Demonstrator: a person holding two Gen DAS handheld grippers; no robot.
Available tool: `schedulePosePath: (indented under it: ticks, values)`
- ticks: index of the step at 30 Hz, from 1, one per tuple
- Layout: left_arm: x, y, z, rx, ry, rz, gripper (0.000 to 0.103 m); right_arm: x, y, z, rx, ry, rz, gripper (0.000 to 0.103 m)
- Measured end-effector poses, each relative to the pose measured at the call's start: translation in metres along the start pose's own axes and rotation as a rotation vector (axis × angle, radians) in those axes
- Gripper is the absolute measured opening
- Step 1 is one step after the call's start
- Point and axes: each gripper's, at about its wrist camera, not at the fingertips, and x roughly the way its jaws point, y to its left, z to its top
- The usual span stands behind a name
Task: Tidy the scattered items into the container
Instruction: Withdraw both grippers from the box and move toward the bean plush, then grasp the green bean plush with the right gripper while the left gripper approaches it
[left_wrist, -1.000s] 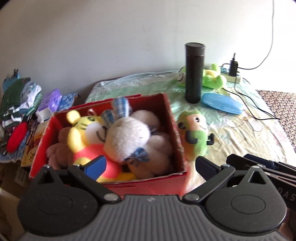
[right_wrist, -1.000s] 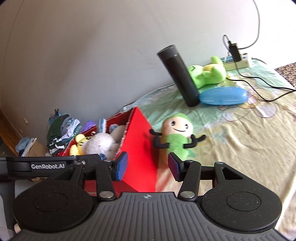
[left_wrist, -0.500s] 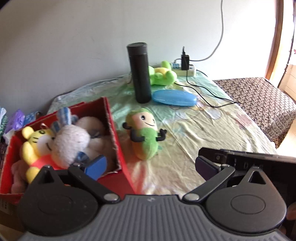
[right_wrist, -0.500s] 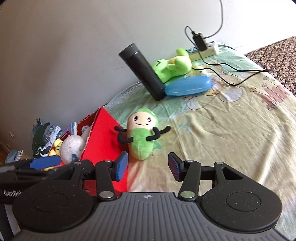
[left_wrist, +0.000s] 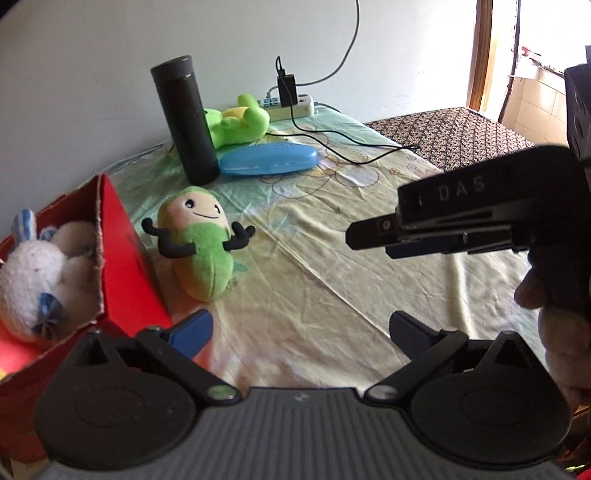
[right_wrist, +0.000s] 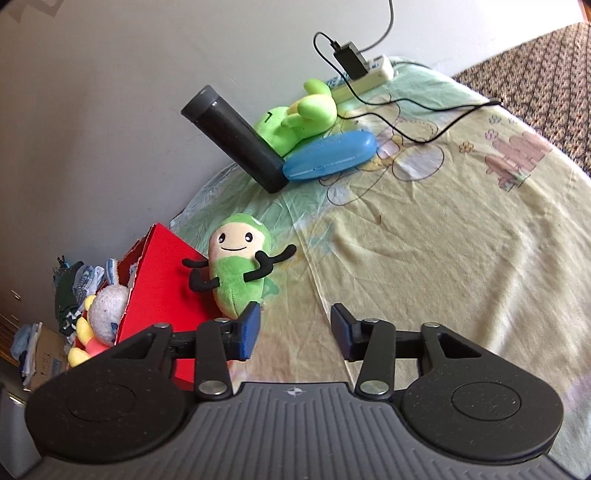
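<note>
Left gripper (left_wrist: 301, 330): jaws wide, empty. Right gripper (right_wrist: 295, 332): jaws closing, nothing between; green bean plush (right_wrist: 238, 267) just ahead, against red box (right_wrist: 166, 284). Left view alone shows holding hand (left_wrist: 554, 314).

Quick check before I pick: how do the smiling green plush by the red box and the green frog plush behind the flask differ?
The smiling plush leans against the red box, close in front of the grippers; the frog plush lies flat at the far end behind the black flask. The smiling plush has thin black arms and a cream face; the frog plush is all bright green and yellow. Both are soft toys, still outside the box.
</note>
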Motion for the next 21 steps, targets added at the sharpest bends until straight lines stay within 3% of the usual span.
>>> schedulePosePath:
  ticks: [5,12,21]
  values:
    - [0.013,-0.002,-0.005,0.035,-0.017,0.033,0.102,0.009,-0.005,0.013,-0.023,0.021,0.013,0.040]
    - [0.036,-0.003,-0.007,0.018,-0.002,0.009,0.102,0.036,-0.007,0.027,-0.079,0.083,0.051,0.039]
    - [0.056,0.005,-0.002,0.018,-0.018,0.031,0.102,0.083,-0.001,0.040,-0.110,0.164,0.129,0.039]
